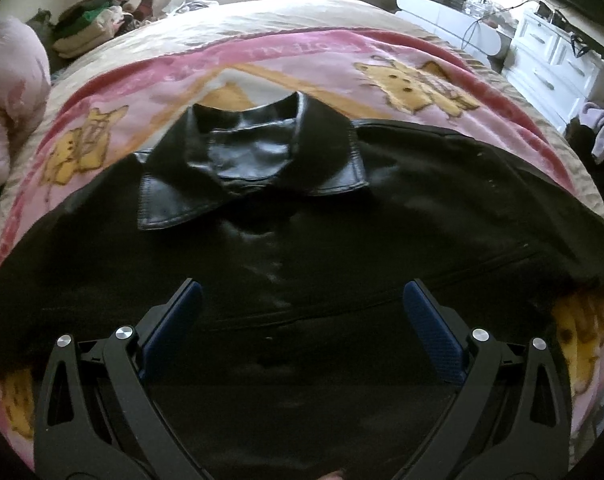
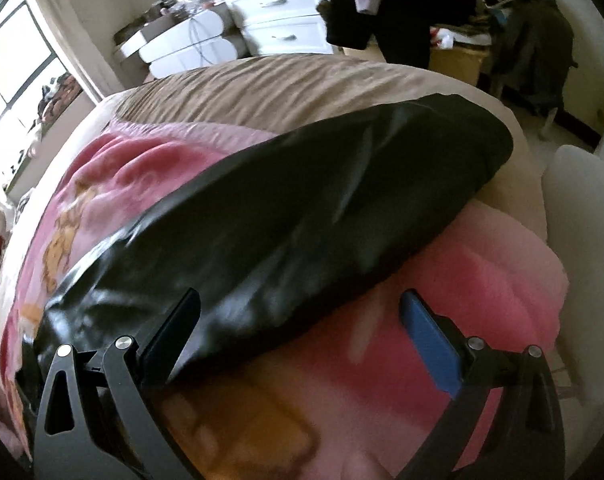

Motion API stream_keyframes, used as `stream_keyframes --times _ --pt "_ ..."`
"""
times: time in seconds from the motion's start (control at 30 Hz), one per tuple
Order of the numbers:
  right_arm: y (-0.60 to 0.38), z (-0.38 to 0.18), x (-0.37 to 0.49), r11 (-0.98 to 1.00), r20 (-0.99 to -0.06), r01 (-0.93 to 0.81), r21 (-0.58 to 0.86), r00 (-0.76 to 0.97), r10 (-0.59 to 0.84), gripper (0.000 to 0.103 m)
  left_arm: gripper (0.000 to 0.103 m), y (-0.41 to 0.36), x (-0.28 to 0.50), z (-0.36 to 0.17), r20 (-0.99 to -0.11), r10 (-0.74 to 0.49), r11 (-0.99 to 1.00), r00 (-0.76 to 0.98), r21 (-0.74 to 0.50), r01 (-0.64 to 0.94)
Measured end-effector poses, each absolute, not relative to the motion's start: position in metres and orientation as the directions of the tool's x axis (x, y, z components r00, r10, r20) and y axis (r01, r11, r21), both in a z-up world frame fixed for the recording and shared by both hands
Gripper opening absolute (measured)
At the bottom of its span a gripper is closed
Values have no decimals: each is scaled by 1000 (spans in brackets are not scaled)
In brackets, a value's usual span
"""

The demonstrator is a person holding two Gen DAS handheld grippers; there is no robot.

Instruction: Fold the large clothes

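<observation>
Lying flat on the pink cartoon-print blanket (image 1: 422, 76) on the bed, the black glossy leather jacket (image 1: 302, 216) is looking heavy, slick and stiff; both left tool (image 1: 302, 304) and right tool (image 2: 302, 312) are hovering wide open, empty; sleeve hem probably suits gripping.

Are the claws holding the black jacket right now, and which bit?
No, nothing is held. The left claw is open above the jacket front, and the right claw is open by its sleeve.
</observation>
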State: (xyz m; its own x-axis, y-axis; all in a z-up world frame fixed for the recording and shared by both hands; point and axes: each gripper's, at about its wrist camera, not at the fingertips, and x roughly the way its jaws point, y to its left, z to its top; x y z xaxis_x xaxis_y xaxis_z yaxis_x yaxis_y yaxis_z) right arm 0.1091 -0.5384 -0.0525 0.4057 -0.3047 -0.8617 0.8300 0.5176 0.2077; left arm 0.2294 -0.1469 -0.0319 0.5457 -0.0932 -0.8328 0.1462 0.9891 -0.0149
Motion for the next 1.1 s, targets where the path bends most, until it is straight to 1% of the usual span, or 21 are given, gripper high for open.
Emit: stream_keyframes --times 0.2,0.33,0.37,0.4,0.43,0.47,0.5,0.53,0.57,0.6,0.73,0.83,0.93,1.1 --pt "-572 -66 115 457 -860 855 246 409 -303 99 94 -153 231 -35 -837 -116 987 534 -37 155" --pt "-584 -67 123 451 -830 842 296 461 -315 99 94 -153 230 -33 -835 -122 987 536 -43 156" --pt "-587 -66 124 449 -821 836 315 477 -313 94 94 -153 230 -33 -835 -122 987 537 -44 156" --pt "-591 -65 126 450 -809 826 340 501 -309 82 94 -152 230 -32 -833 -124 987 539 -47 154" --pt "-594 -64 126 444 -805 825 350 507 -307 76 94 -151 230 -31 -833 -125 987 539 -49 152" --pt "-597 -63 126 440 -802 821 363 516 -301 67 94 -150 230 -29 -831 -127 987 541 -52 151" --pt "-601 -62 127 445 -790 806 391 542 -288 50 94 -148 229 -27 -829 -130 987 544 -57 151" --pt "-603 -59 126 448 -776 795 410 562 -287 40 94 -146 228 -24 -827 -134 987 545 -61 150" --pt "-604 -56 125 454 -765 787 418 574 -292 24 94 -144 228 -23 -826 -138 987 546 -66 149" --pt "-604 -49 124 474 -743 767 432 601 -295 20 94 -141 227 -21 -826 -140 987 546 -69 148" --pt "-594 -21 128 534 -667 697 479 684 -295 16 94 -126 226 -12 -826 -150 987 543 -94 129" --pt "-581 4 135 592 -604 624 510 750 -271 13 94 -115 224 -4 -821 -179 983 542 -131 126" --pt "-560 31 148 668 -545 537 515 807 -229 12 94 -107 220 7 -813 -186 982 552 -141 122" --pt "-505 76 174 806 -461 363 467 878 -128 12 94 -83 220 22 -797 -186 982 575 -164 90"
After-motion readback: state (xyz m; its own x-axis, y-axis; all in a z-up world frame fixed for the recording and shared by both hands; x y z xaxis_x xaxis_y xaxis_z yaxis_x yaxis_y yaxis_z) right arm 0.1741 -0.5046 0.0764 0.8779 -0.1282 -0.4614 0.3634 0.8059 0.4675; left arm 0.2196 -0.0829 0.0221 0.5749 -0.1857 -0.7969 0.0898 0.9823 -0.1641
